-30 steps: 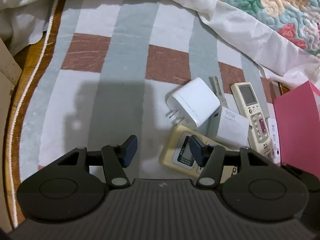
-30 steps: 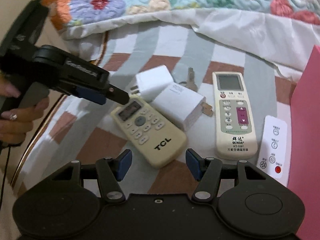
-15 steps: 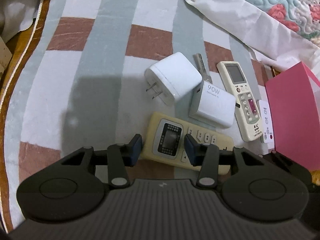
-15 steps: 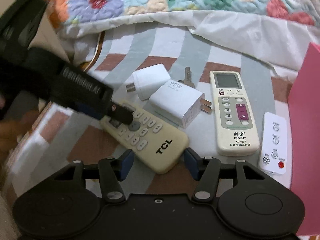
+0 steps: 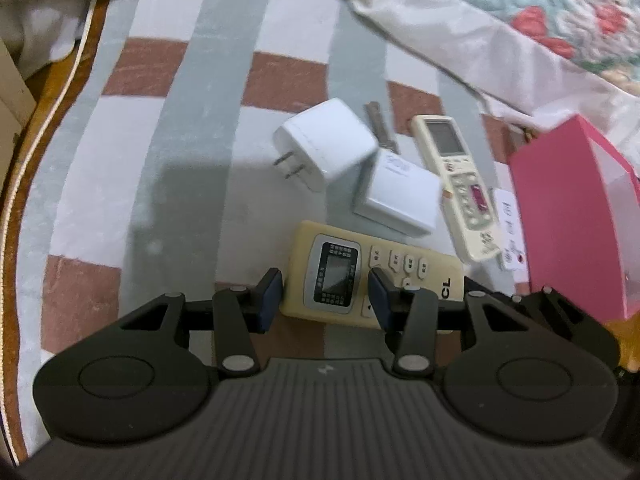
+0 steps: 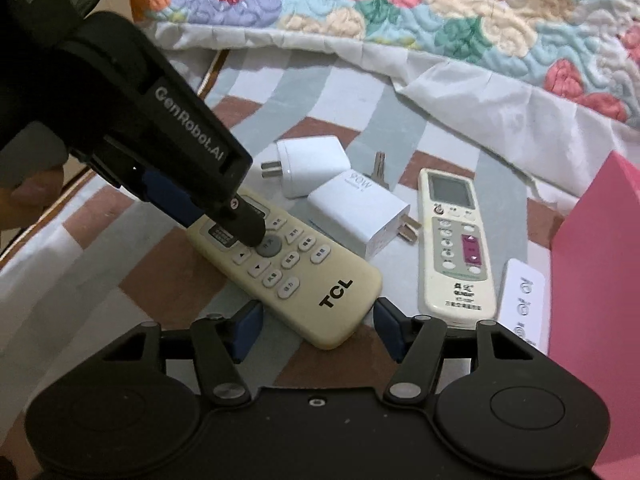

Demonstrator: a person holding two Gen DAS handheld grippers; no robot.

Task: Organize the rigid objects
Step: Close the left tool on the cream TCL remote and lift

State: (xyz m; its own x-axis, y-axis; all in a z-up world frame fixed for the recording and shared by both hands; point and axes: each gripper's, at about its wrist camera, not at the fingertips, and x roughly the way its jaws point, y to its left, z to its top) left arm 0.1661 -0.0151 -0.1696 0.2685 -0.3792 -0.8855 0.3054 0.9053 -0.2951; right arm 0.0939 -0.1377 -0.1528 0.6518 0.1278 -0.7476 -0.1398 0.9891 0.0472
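**Q:** How is the near end of the cream TCL remote (image 6: 312, 276) approached?

**A:** It is straddled by the right gripper (image 6: 318, 320). The jaws stand apart, one pad on each side of the logo end, and neither pad is seen to press. A hold on this end is judged to be in preparation, not yet made.

**Q:** And the far end, with the display?

**A:** It is bracketed by the left gripper (image 5: 324, 294), whose jaws have just been closing. The display end lies between them but is not clamped: one finger is set beyond the end of the remote, the other over the button face, seemingly touching it. The remote itself is lying flat on the striped sheet (image 5: 180, 160).

**Q:** Why are both ends addressed?

**A:** A long, rigid body is probably steadied or turned more easily from two ends — a judgement only.

**Q:** What is laid beyond it?

**A:** Just past the remote a white 90W charger (image 6: 360, 212) is found, touching a second white charger (image 6: 312, 160) farther off, with a key (image 6: 378, 164) partly hidden behind them. To the right a longer white remote (image 6: 454, 240) and a small white remote (image 6: 524, 300) are lying side by side, next to a pink box (image 6: 600, 280) — presumably the container to be filled. Farthest, a floral quilt (image 6: 400, 20) is bunched.
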